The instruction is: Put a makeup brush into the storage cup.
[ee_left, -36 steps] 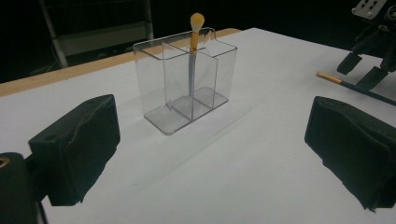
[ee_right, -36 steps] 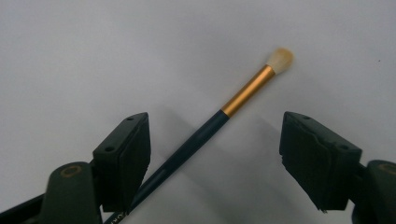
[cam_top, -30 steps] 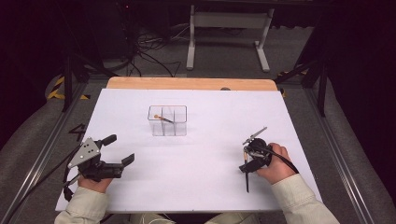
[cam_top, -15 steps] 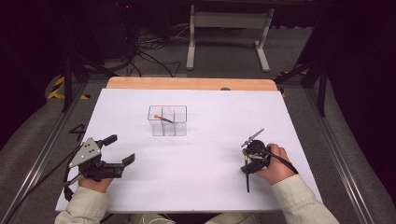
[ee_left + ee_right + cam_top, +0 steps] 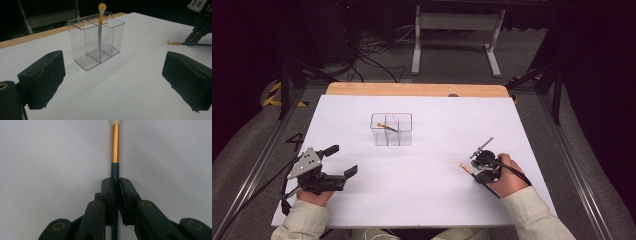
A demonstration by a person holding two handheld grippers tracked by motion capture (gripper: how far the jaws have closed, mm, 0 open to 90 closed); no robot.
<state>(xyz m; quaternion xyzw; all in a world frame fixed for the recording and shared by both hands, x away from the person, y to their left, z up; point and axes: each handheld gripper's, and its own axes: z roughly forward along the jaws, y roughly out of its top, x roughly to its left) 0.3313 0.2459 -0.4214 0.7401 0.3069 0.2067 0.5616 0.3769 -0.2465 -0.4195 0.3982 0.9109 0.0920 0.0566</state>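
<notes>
While the right gripper (image 5: 475,171) rests low on the white table surface (image 5: 437,200), its two black jaws are clamped on the dark handle of a slim brush with a gold metal ferrule and pale tip (image 5: 115,143); they have just been closing, with that handle between them. Seen in the right gripper view, the handle runs straight out ahead between the pads, the gold ferrule lying just beyond the jaw tips and the pale tip farther ahead. The left gripper (image 5: 341,161) is released, its jaws spread wide with nothing between them. Ahead of those jaws, well apart, stands a clear plastic three-compartment holder (image 5: 96,47), with a second brush with a rounded orange-tan tip (image 5: 100,22) upright in its middle compartment.
</notes>
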